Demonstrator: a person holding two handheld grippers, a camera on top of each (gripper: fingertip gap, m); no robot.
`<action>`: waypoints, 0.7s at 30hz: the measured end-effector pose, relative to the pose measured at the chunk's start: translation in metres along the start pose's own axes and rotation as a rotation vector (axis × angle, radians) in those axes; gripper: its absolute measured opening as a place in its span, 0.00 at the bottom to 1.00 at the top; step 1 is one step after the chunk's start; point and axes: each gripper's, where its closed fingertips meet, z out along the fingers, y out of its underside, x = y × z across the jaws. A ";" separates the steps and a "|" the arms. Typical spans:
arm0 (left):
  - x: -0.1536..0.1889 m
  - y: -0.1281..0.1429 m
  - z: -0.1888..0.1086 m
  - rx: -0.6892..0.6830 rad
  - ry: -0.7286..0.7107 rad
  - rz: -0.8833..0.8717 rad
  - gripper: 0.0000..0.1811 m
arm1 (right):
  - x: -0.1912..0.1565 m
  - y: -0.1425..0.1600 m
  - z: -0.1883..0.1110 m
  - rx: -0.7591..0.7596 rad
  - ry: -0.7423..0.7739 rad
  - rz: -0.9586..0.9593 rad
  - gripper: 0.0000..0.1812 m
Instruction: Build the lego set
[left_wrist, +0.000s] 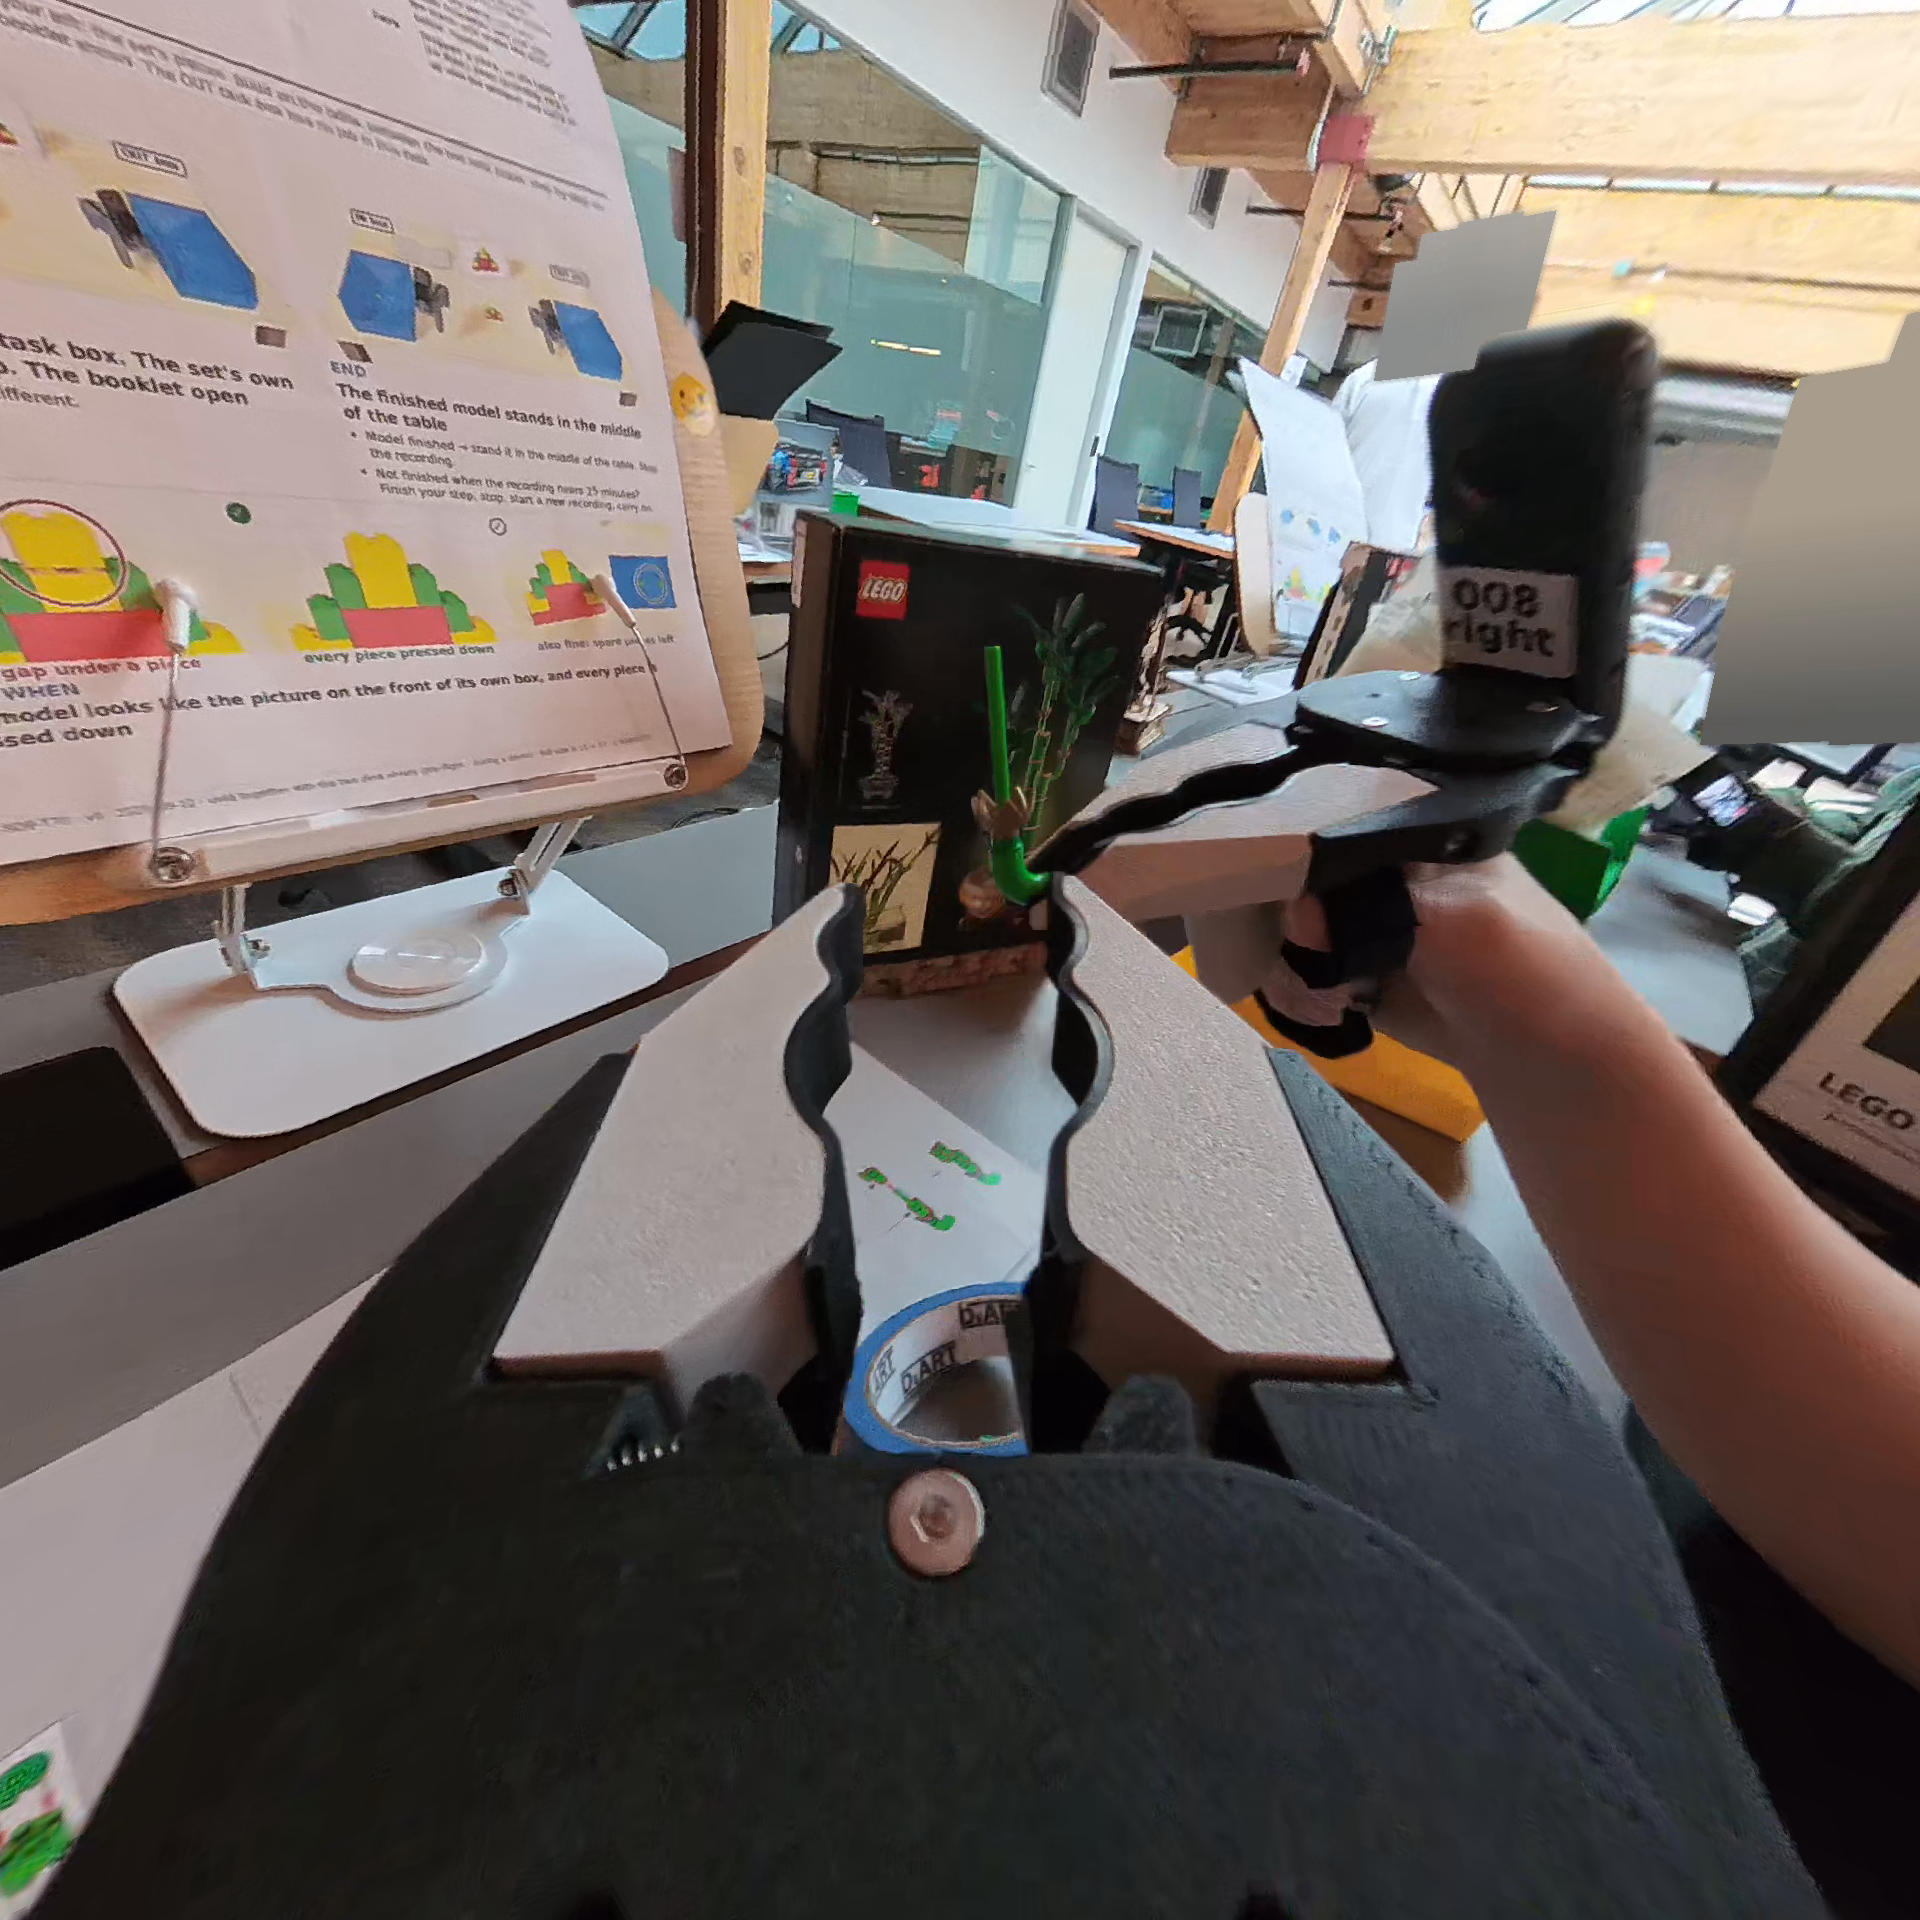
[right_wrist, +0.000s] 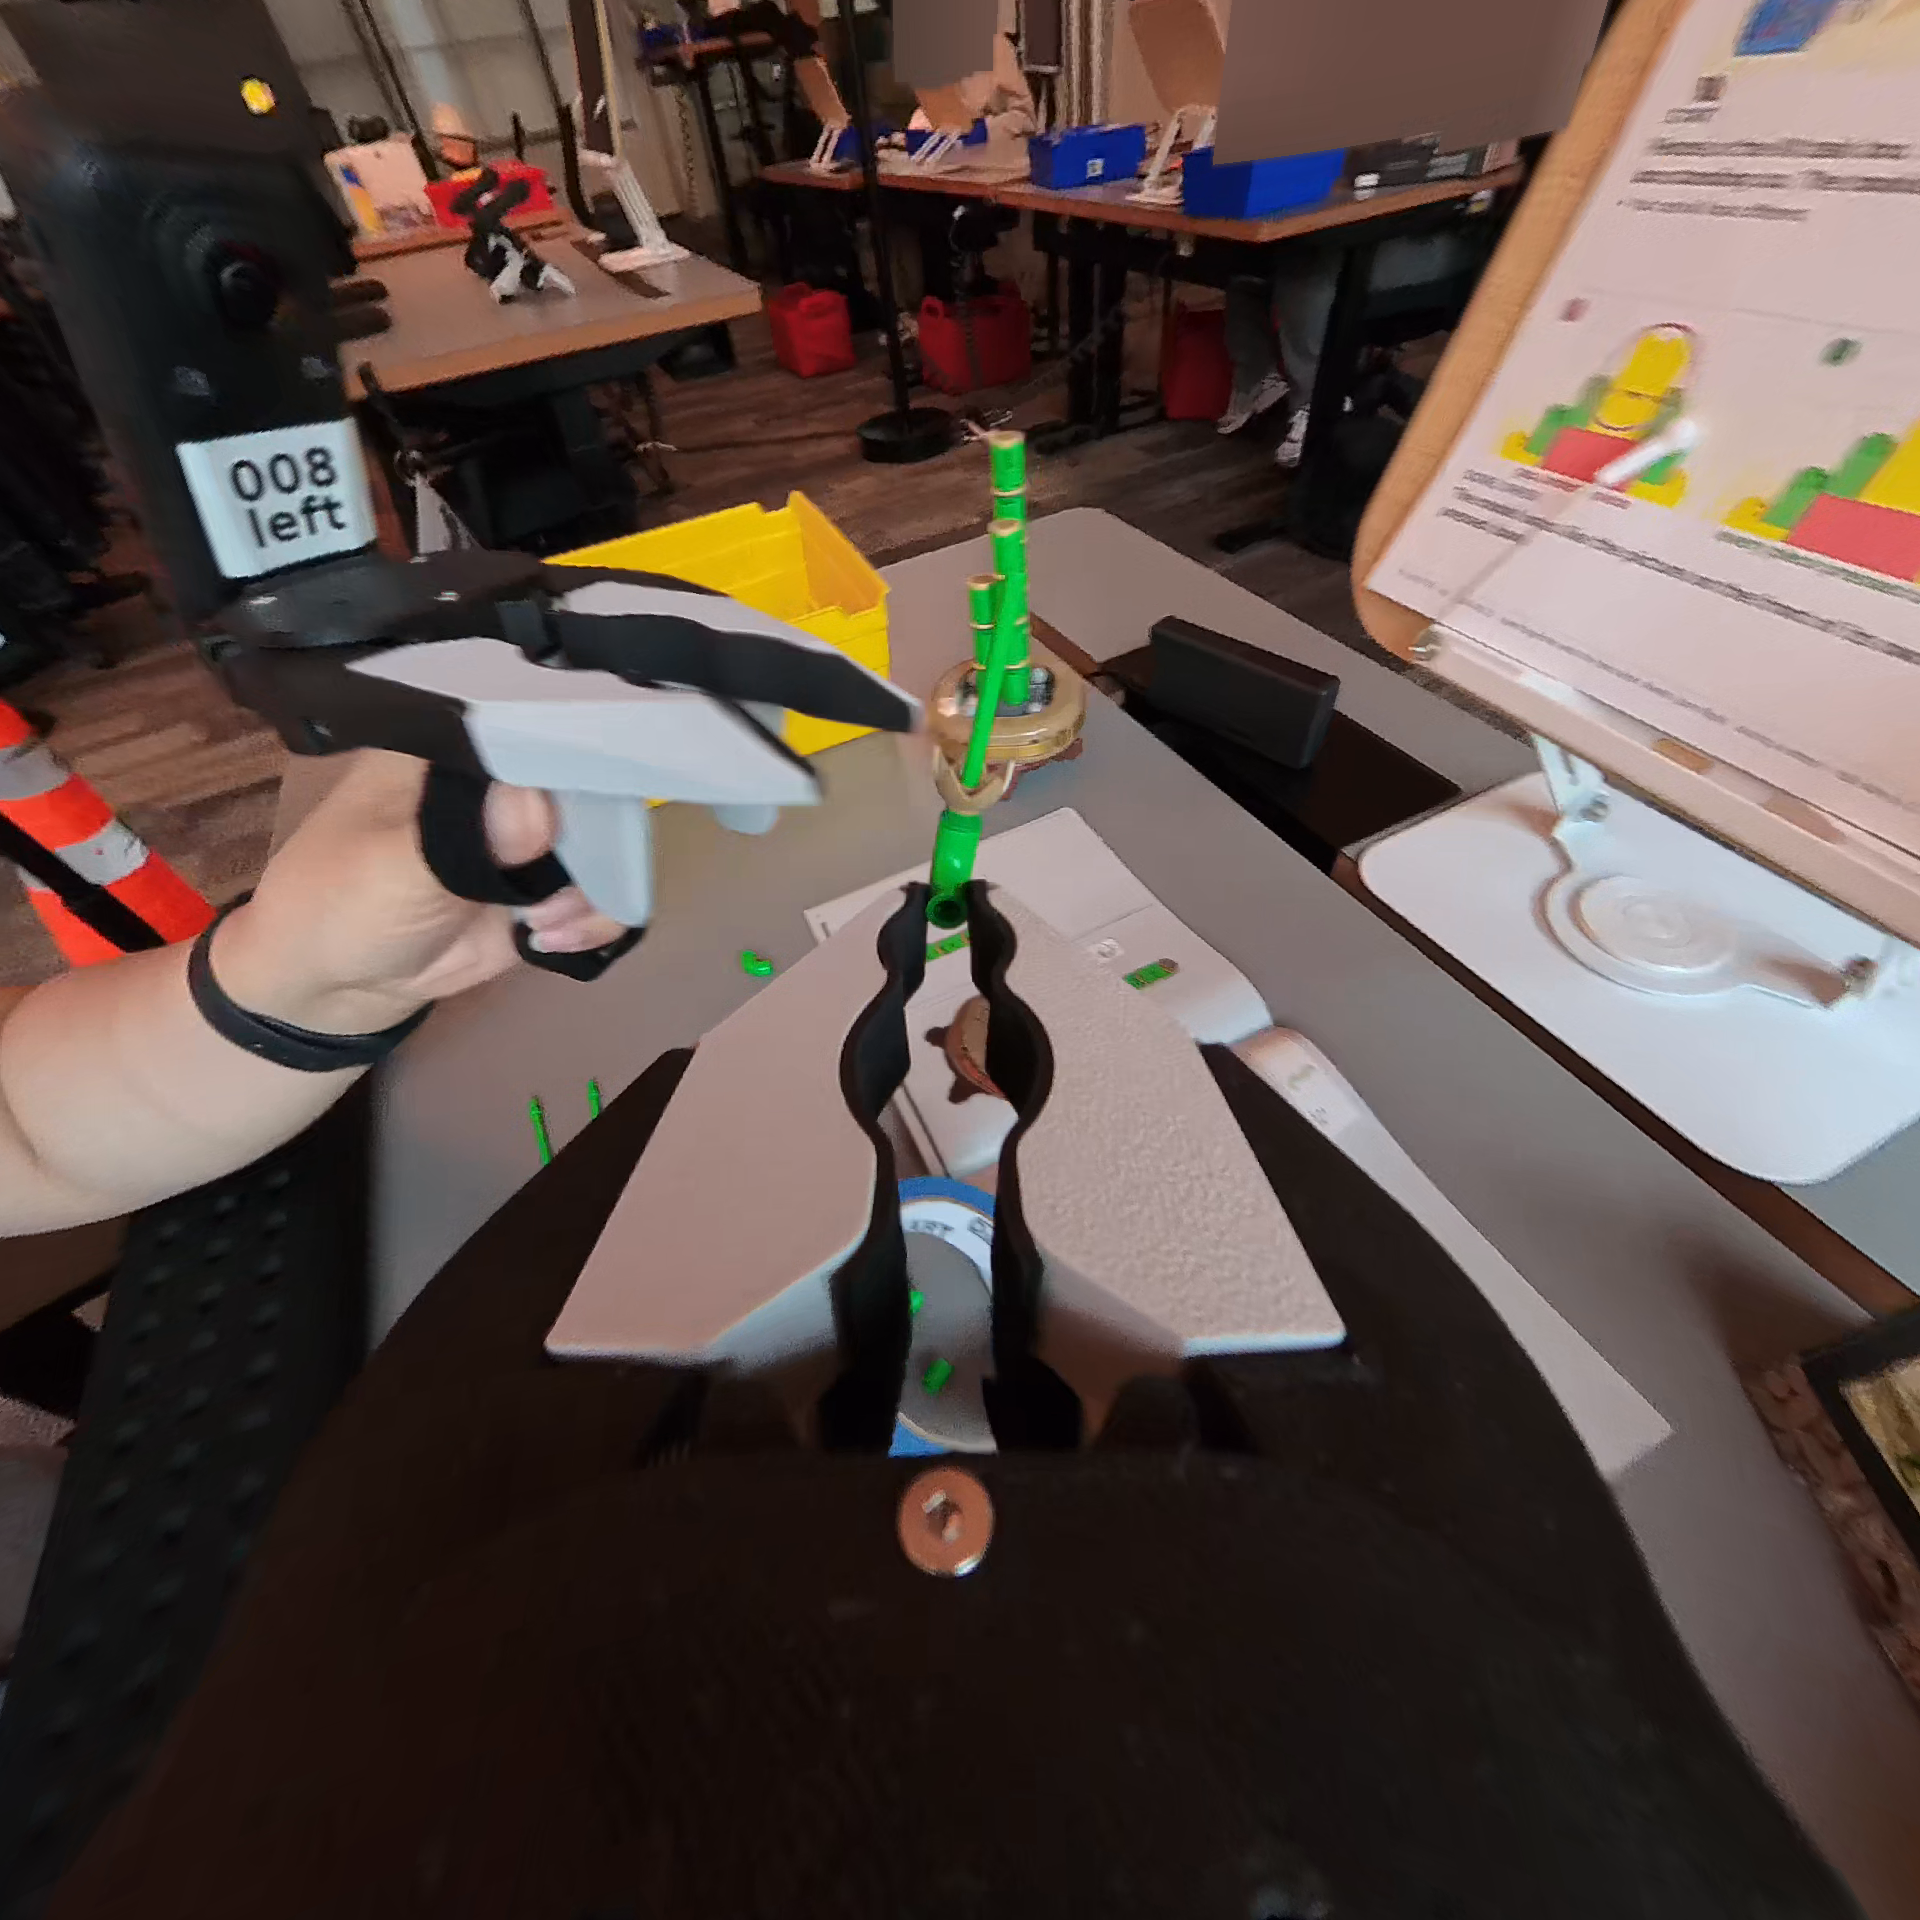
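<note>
My right gripper (right_wrist: 948, 896) is shut on the elbow end of a green bamboo stem (right_wrist: 958, 847), which carries a tan sleeve and rises up and away. In the left wrist view the right gripper (left_wrist: 1039, 868) holds that stem (left_wrist: 1000, 748) just beyond my right fingertip. My left gripper (left_wrist: 956, 909) is open and empty, with the stem's elbow beside its right finger (left_wrist: 1164, 1122). In the right wrist view the left gripper (right_wrist: 904, 717) points at a tan round pot model (right_wrist: 1044, 717) with green stalks (right_wrist: 1008, 540), standing on the table behind the stem.
An open instruction booklet (right_wrist: 1070, 894) lies under both grippers beside a blue tape roll (left_wrist: 935, 1382). Loose green pieces (right_wrist: 756, 963) lie on the grey table (right_wrist: 1455, 1195). A yellow bin (right_wrist: 769, 592), the black set box (left_wrist: 935, 675) and a white document stand (left_wrist: 395, 997) surround the work spot. Left and right tips are no more than a few centimetres apart. The blue tape roll (left_wrist: 935, 1382) sits 20 centimetres or so from the ends of my right fingers.
</note>
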 end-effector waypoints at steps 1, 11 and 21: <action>0.001 -0.003 -0.002 0.012 0.019 -0.011 0.18 | 0.011 0.001 -0.008 0.015 0.010 0.017 0.03; 0.036 -0.001 -0.003 0.000 0.445 -0.206 0.15 | -0.003 -0.007 -0.059 0.177 -0.323 0.040 0.03; 0.069 0.011 -0.004 -0.024 0.657 -0.204 0.12 | -0.032 0.013 -0.035 0.032 -0.403 -0.050 0.03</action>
